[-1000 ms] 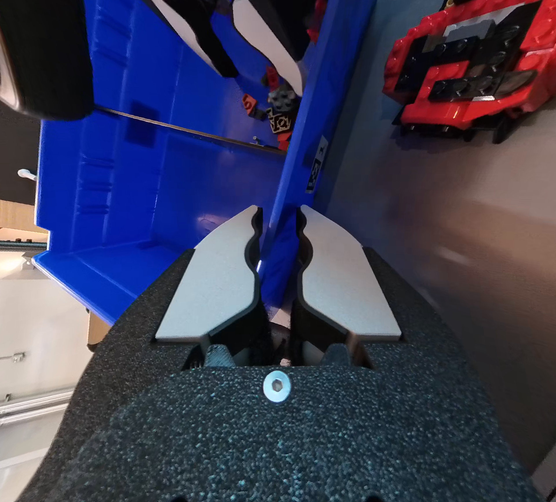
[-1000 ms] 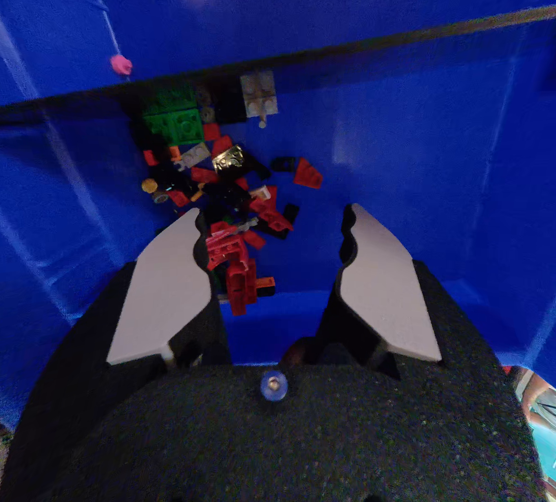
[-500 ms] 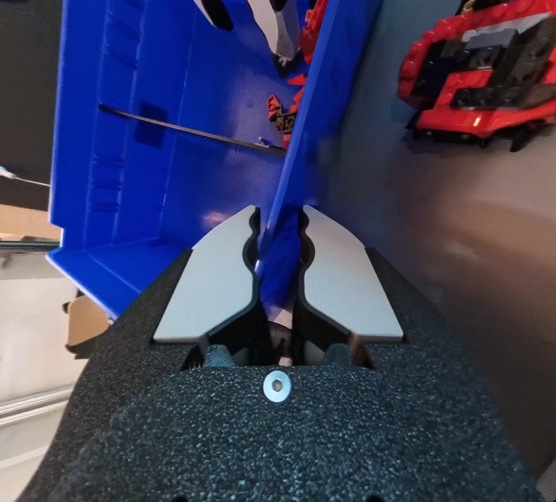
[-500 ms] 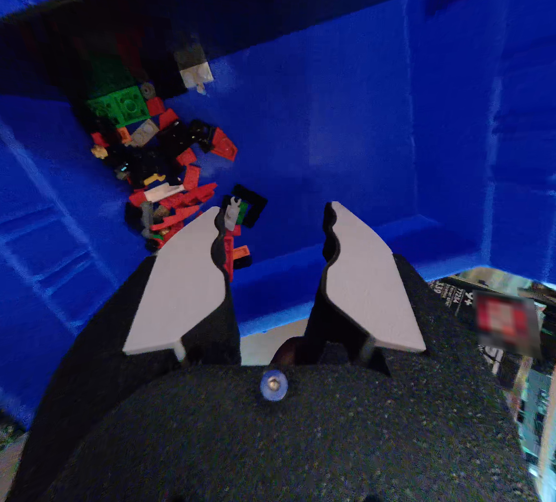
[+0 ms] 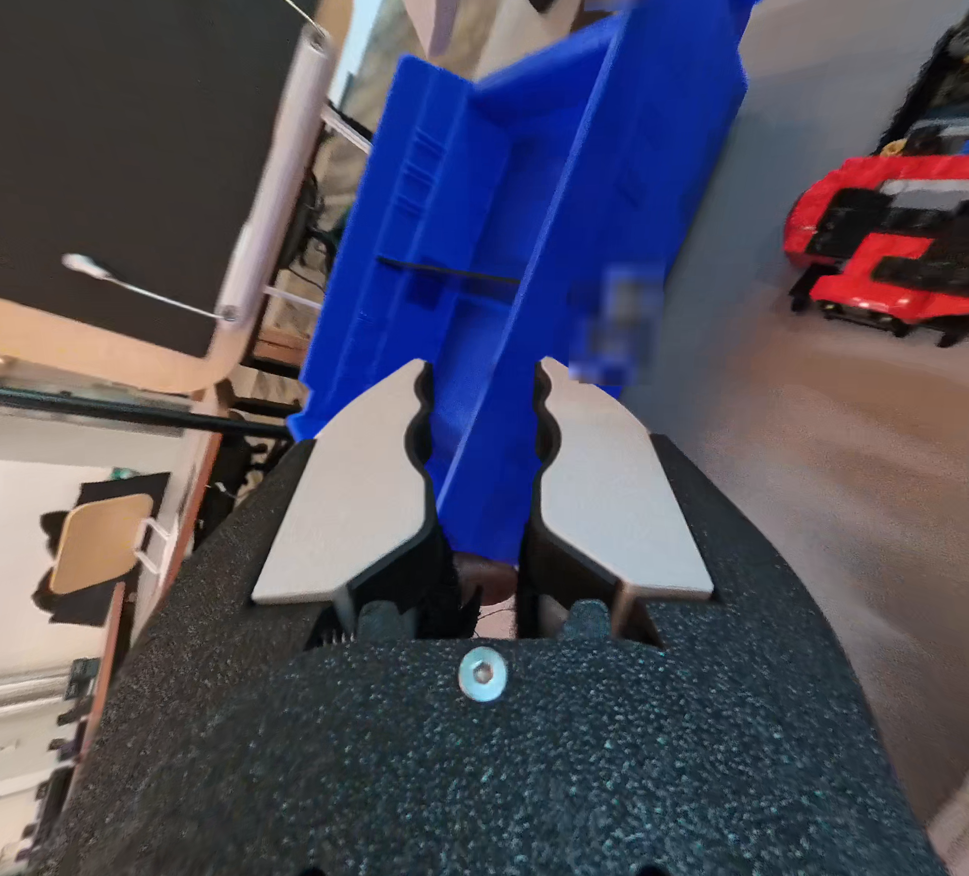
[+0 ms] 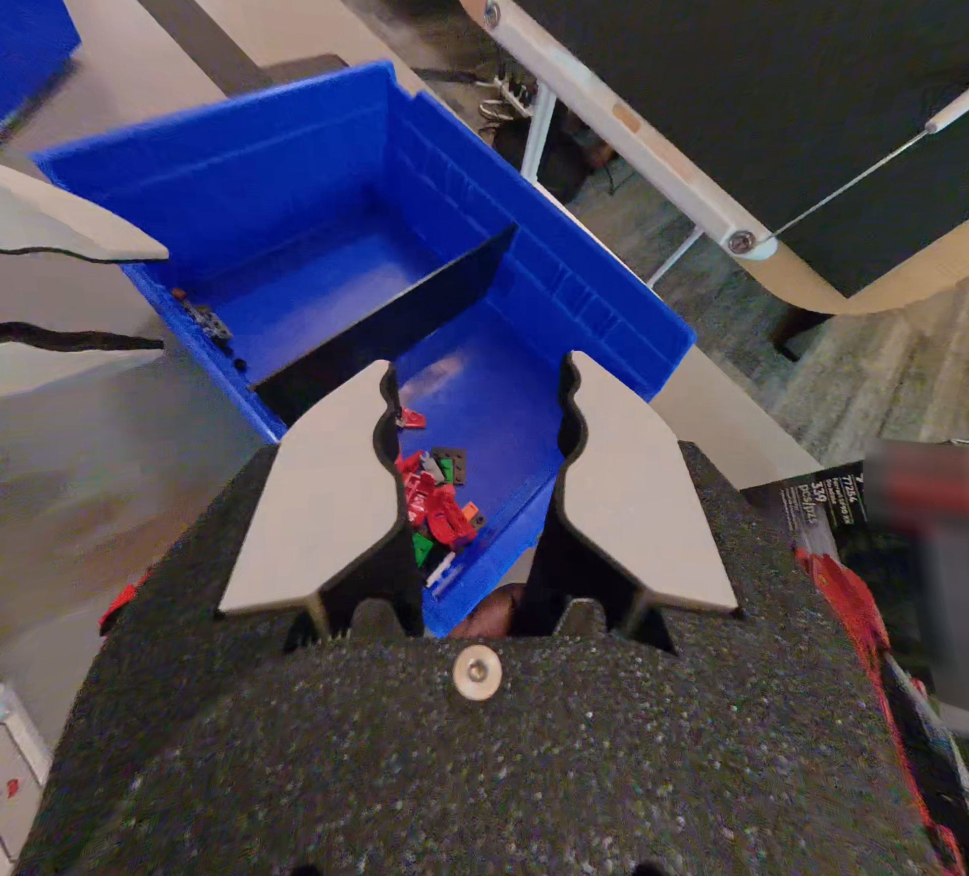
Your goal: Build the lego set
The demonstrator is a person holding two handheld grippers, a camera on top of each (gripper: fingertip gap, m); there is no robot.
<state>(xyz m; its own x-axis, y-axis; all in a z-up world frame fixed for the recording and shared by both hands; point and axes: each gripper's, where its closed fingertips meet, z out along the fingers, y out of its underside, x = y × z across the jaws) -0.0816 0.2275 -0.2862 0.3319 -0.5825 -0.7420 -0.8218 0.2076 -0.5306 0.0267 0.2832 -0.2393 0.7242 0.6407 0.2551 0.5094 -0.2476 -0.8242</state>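
A blue bin with a black divider stands on the table. Several loose red, green, black and grey bricks lie in its near compartment, and a few small dark pieces lie in the far one. My right gripper is open and empty above the bin's near end. My left gripper is open, its jaws astride the bin's side wall with a gap on each side. Its fingers also show at the left of the right wrist view. A partly built red and black lego car sits on the table to the right.
A black set box with a red picture lies at the right. A second blue bin is at the far left. A chair with a black back stands past the table's edge. The table is grey.
My right gripper has pulled up and back out of the bin, still open and empty. My left gripper's jaws have opened off the bin wall they were clamped on.
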